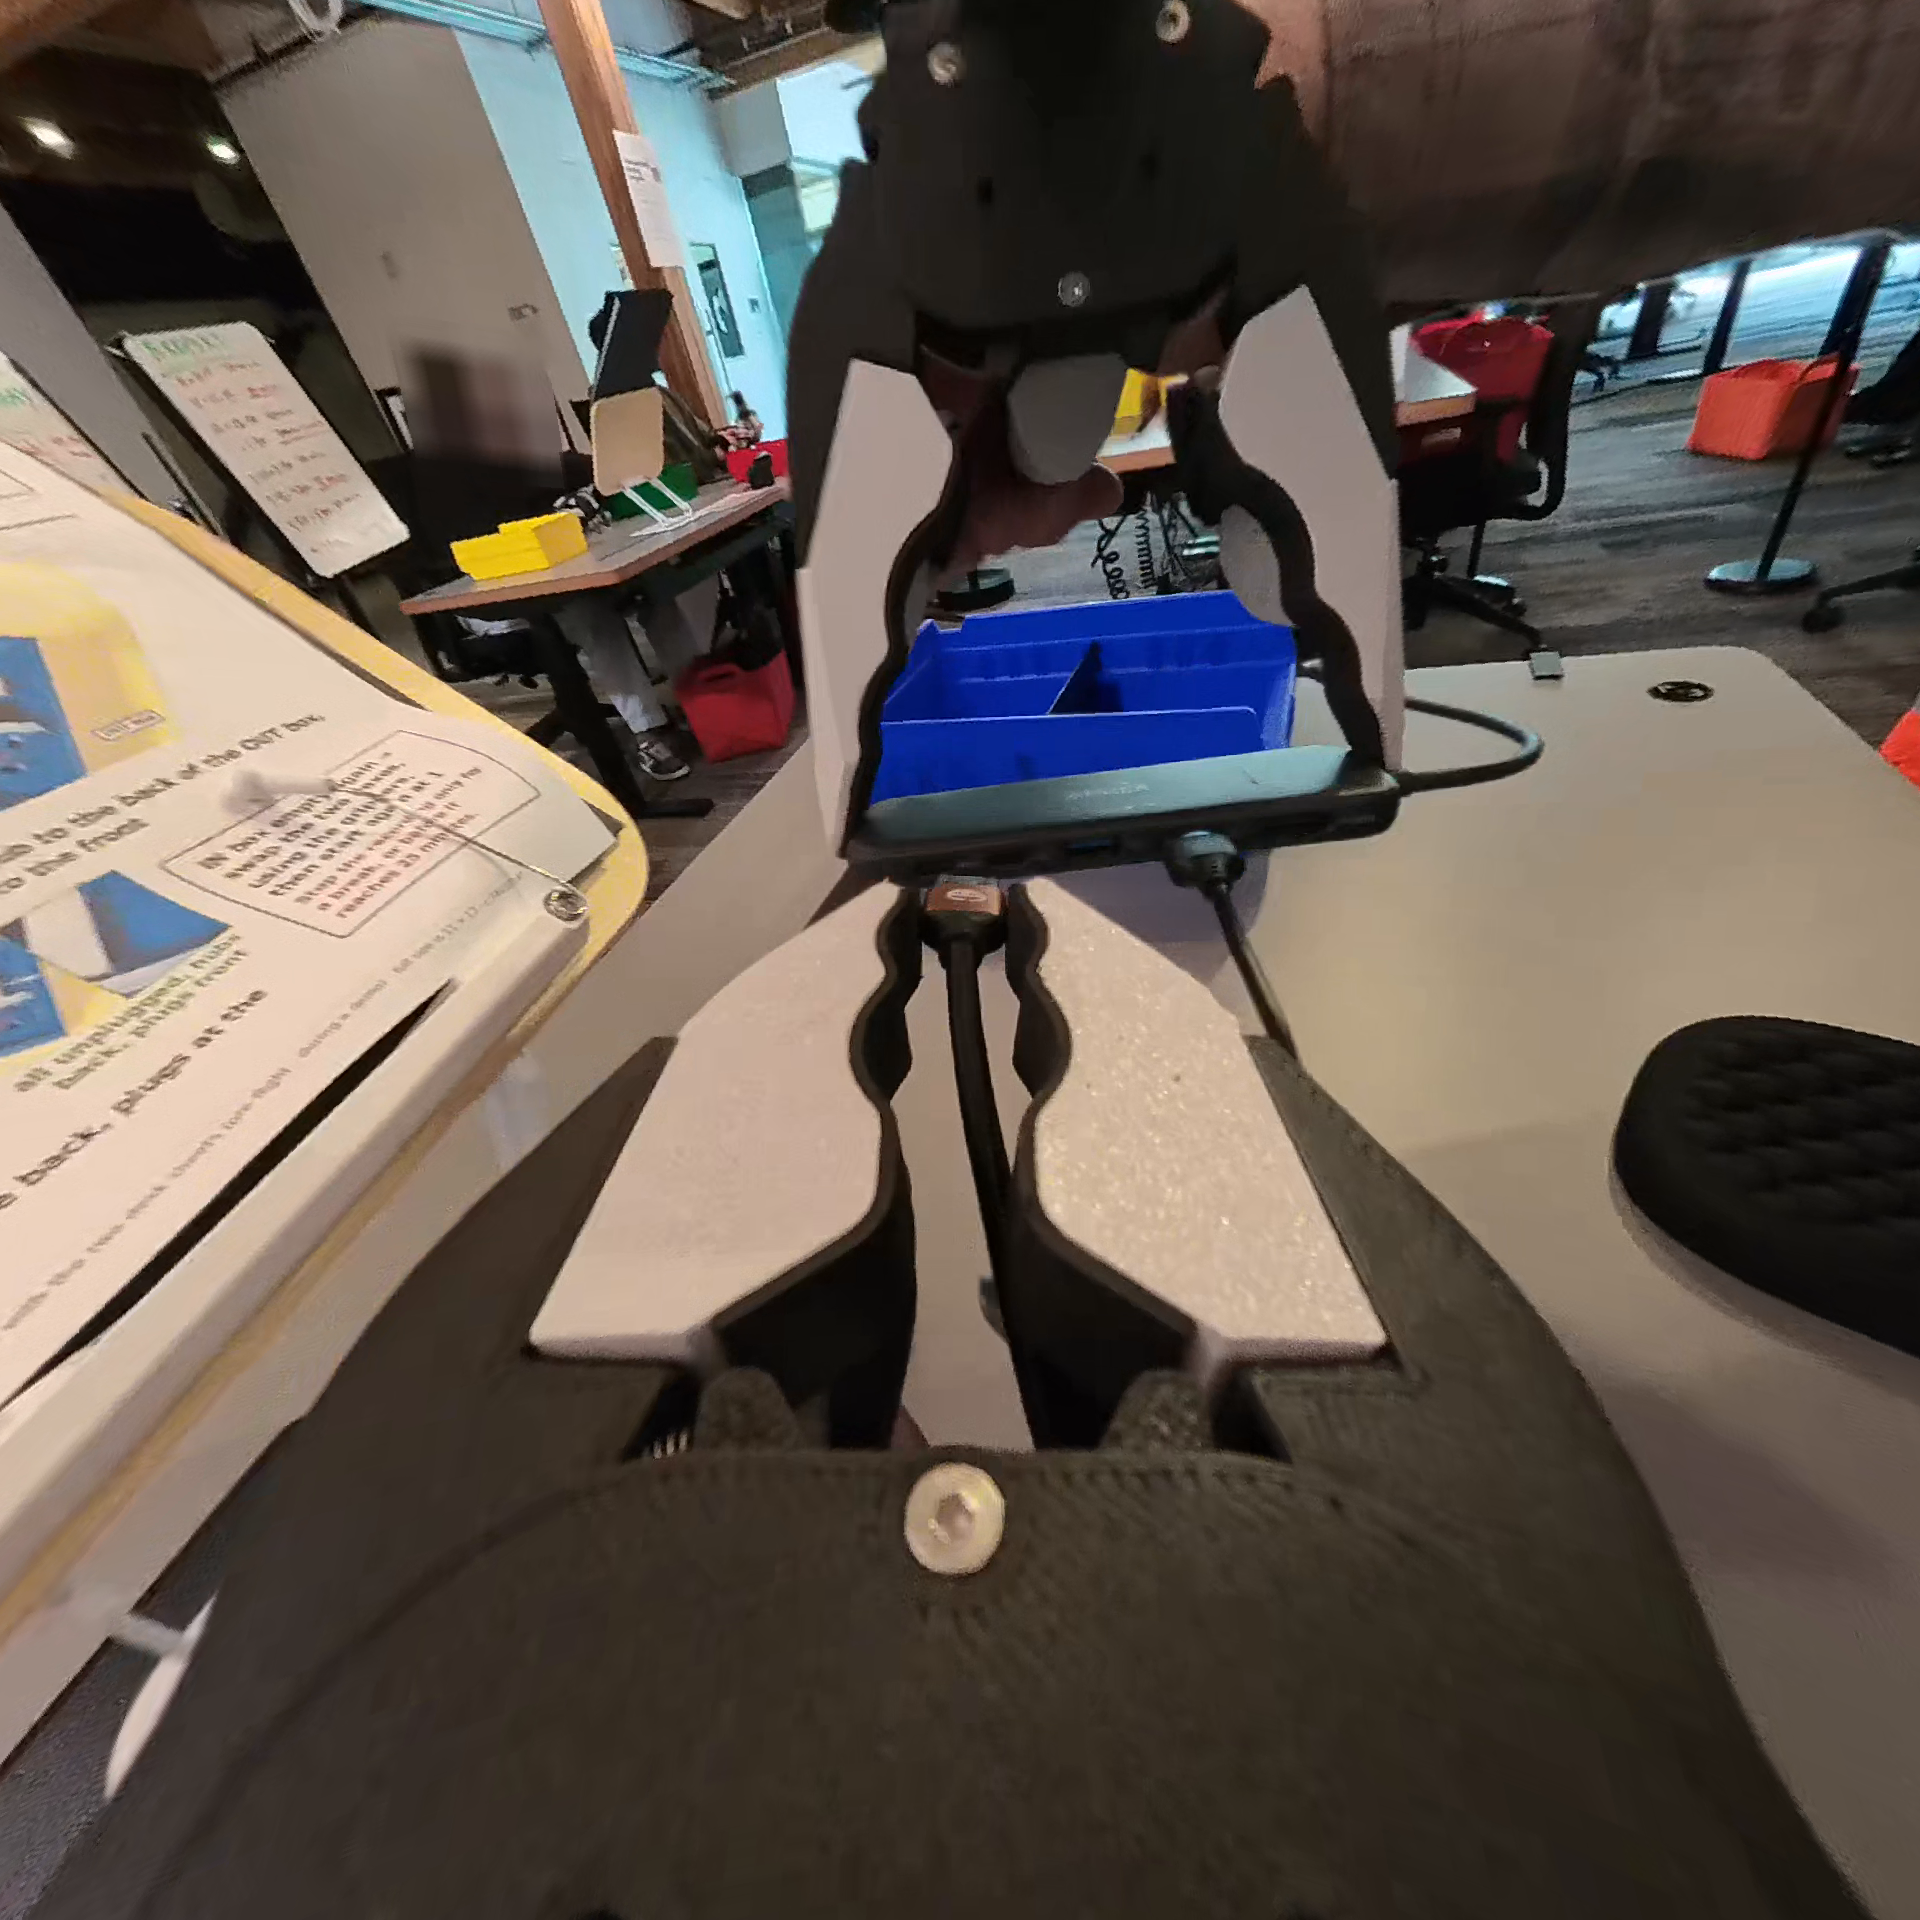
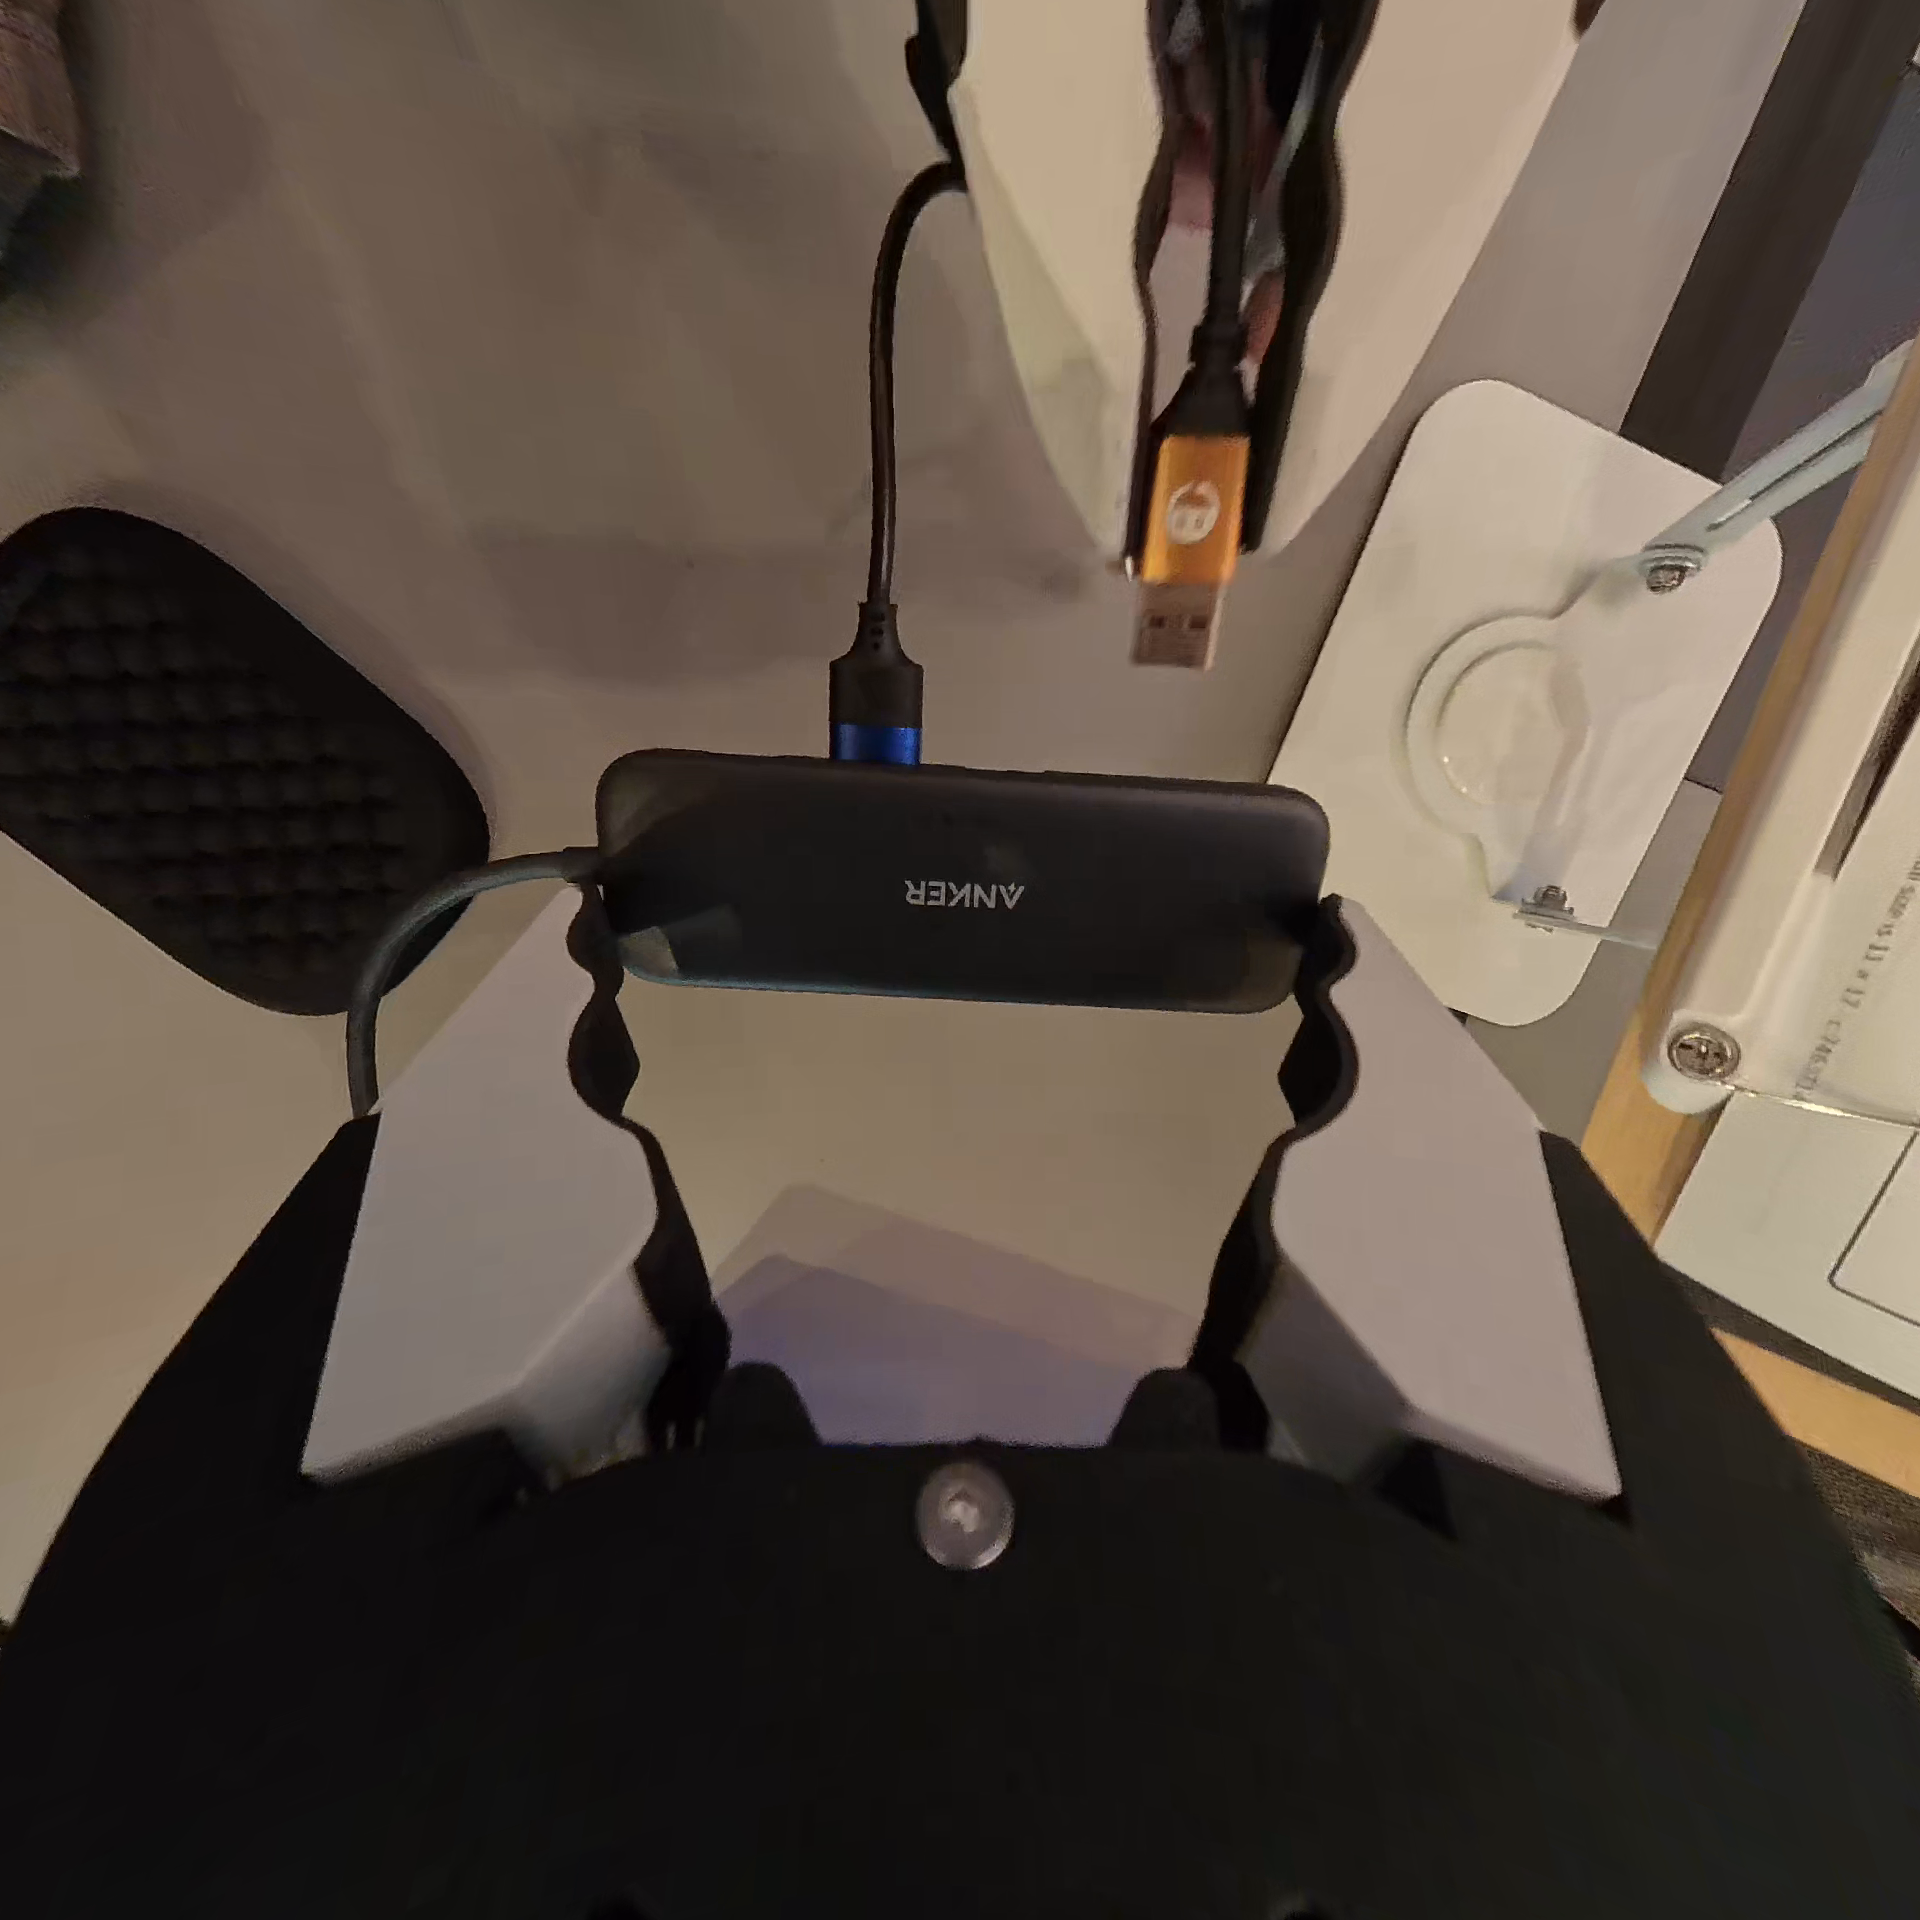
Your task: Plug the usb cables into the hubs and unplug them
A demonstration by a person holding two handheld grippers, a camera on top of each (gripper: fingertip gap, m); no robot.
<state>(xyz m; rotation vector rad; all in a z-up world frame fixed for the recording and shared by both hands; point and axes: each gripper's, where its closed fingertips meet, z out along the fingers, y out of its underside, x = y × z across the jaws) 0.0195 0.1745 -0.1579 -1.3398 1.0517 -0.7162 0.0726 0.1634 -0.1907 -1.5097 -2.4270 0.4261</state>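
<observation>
Between the right hand-held gripper's (image 2: 951, 945) fingertips sits a slim dark hub (image 2: 961, 888); the left hand-held gripper (image 1: 961, 920) pinches an orange-shelled plug (image 2: 1188, 509).

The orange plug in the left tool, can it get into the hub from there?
Probably yes. The left tool grips the orange plug, whose metal tip is bare and points at the hub, with nothing between them. The blue plug fills another port to the side. The right tool holds the hub.
</observation>
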